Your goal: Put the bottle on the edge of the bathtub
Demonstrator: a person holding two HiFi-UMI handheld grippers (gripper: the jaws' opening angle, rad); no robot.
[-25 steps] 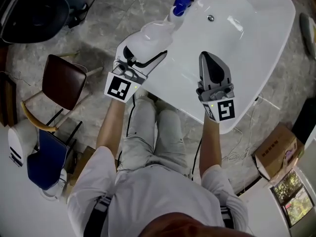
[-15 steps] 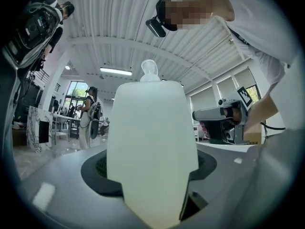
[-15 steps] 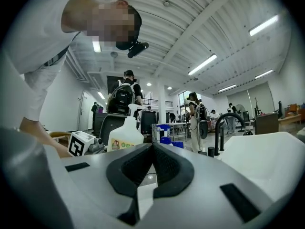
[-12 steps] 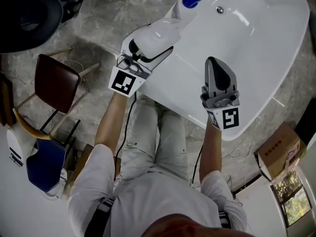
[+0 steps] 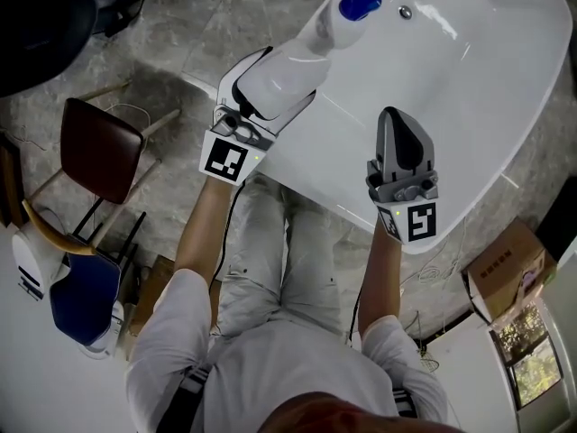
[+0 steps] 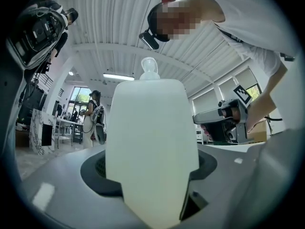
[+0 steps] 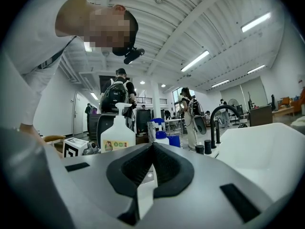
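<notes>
Left gripper (image 5: 287, 75) at your 11 o'clock: jaws spread wide, clamped on the body of the white bottle (image 5: 297, 52), over the bathtub's (image 5: 487, 88) near-left rim. Can't tell whether it touches the rim. Right gripper (image 5: 397, 120) at 1 o'clock: jaws pressed together, empty, above the tub.

- We take this for a large open hall staged as a bathroom: a freestanding white bathtub (image 5: 469, 88) stands on a grey stone floor (image 5: 225, 16).
- Beside the bathtub are a brown chair (image 5: 95, 152) and a cardboard box (image 5: 509, 273).
- Beyond the bathtub we see strip lights (image 7: 194, 61), a ribbed ceiling (image 6: 109, 27) and people with backpacks (image 7: 116, 94).
</notes>
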